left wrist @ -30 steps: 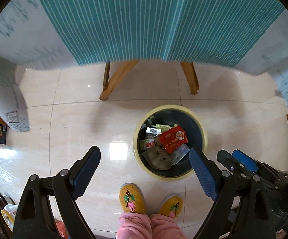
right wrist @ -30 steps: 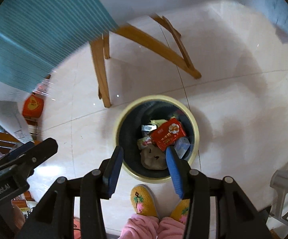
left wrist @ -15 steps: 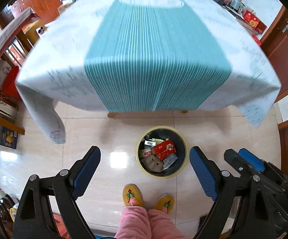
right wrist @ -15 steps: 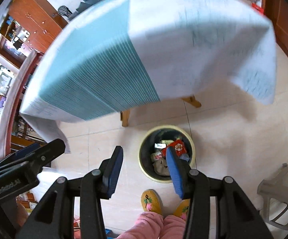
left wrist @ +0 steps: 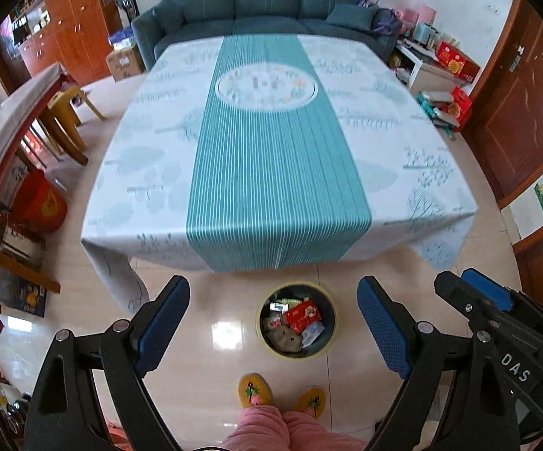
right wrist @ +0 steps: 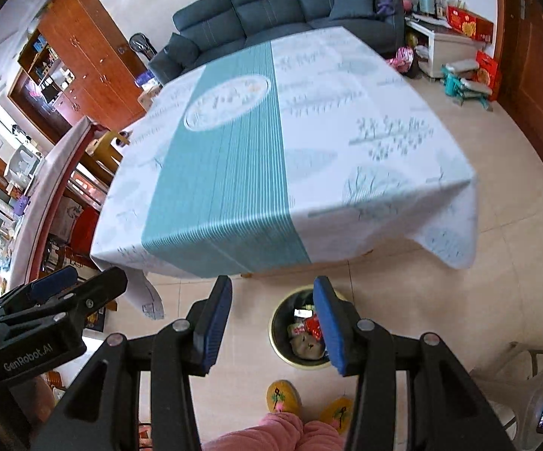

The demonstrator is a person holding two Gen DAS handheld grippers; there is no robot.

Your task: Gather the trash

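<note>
Both grippers rose way above the counter (left wrist: 271, 158) edge; fingers (left wrist: 166, 319) spread, empty, trash bin (left wrist: 297, 325) on the floor between them.

Left gripper (left wrist: 273, 325): black frame arms with triangular cut-outs, silver pivot screws, and blue textured pads (left wrist: 164, 325) on the inner finger faces. To its right, the neighbouring gripper body carries white "DAS" lettering.

Right gripper (right wrist: 271, 325): identical black frame, silver screws, blue pads (right wrist: 329, 329). To its left, the neighbouring body reads "GenRobot.AI" in white.

Below the fingers: pink fleece trouser legs (left wrist: 271, 428) and yellow slippers (left wrist: 254, 391) with embroidered flower motifs
</note>
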